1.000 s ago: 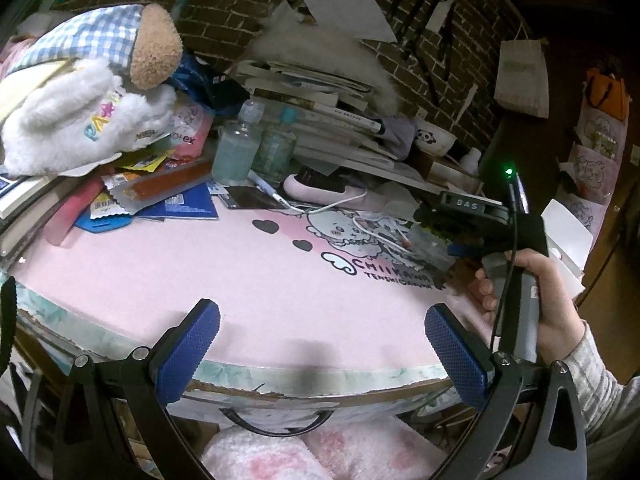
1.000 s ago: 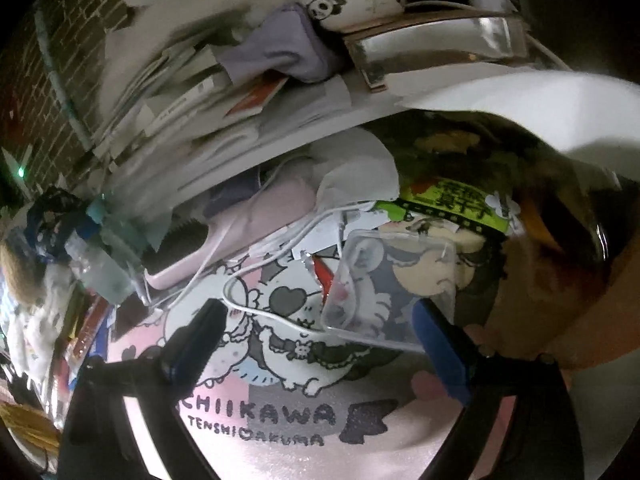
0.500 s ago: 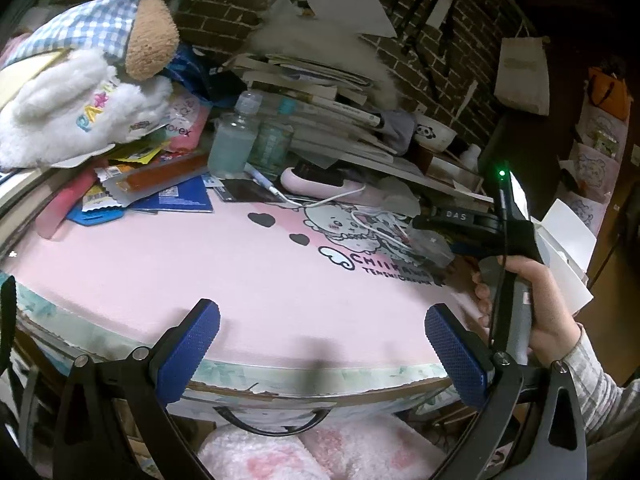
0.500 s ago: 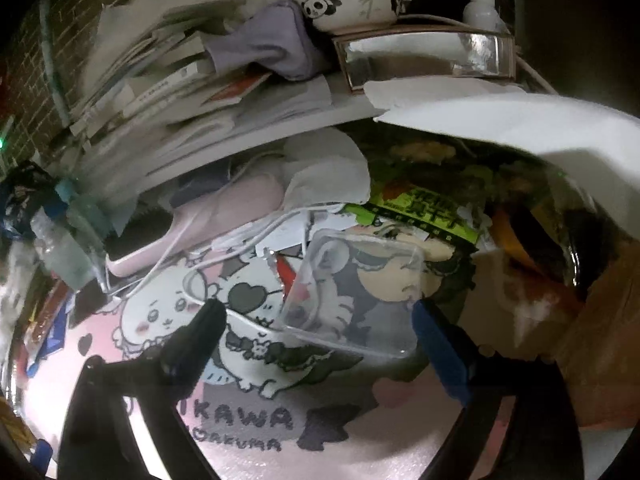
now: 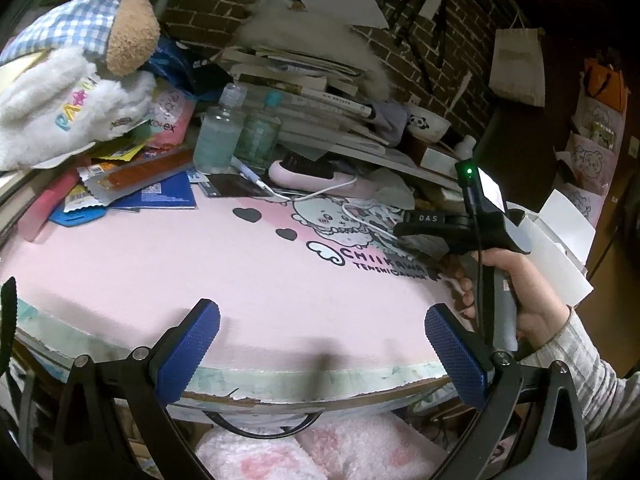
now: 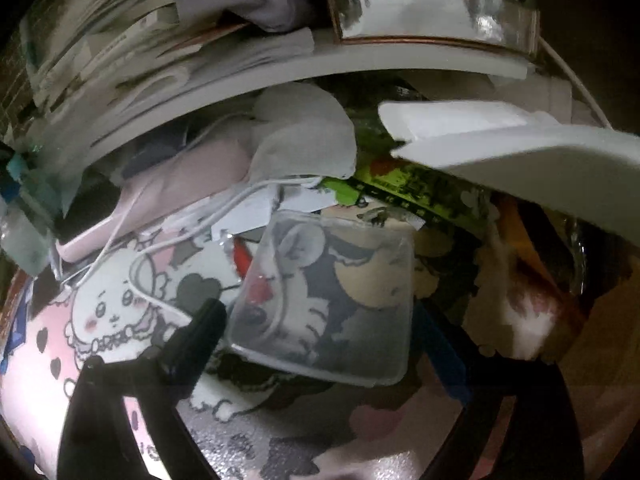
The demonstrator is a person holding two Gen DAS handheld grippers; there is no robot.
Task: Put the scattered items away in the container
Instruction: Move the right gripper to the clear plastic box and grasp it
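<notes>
Right gripper (image 6: 320, 340) tilted down over a clear soft-plastic rectangular phone case (image 6: 324, 300), jaws wide, straddling its near end, pads not yet pressing. Case lying flat, open side up, on the pink printed cartoon desk mat (image 5: 200, 264), at the mat's far right side, partly over a white charging cable (image 6: 168, 248) and beside a green-and-black printed snack packet (image 6: 384, 188). White shallow plastic container (image 6: 540, 160) just beyond and right of the case, rim toward the camera; probably the target bin, not certain.

Handling guess: very light, thin, flexible, glossy, so likely to buckle or slip if squeezed across the broad face. Better taken across the short width at the raised side walls, near a corner where stiffest, gentle close. Watch for snagging the cable underneath on lift. Not fragile.

Left gripper (image 5: 320, 344) hovering at the near mat edge, blue textured pads (image 5: 188, 344) wide apart, nothing between. Right hand (image 5: 516, 288) on its grey handle visible from the left view. Remaining clutter along the back: two clear plastic bottles (image 5: 236, 132), pink hairbrush (image 5: 316, 176).
</notes>
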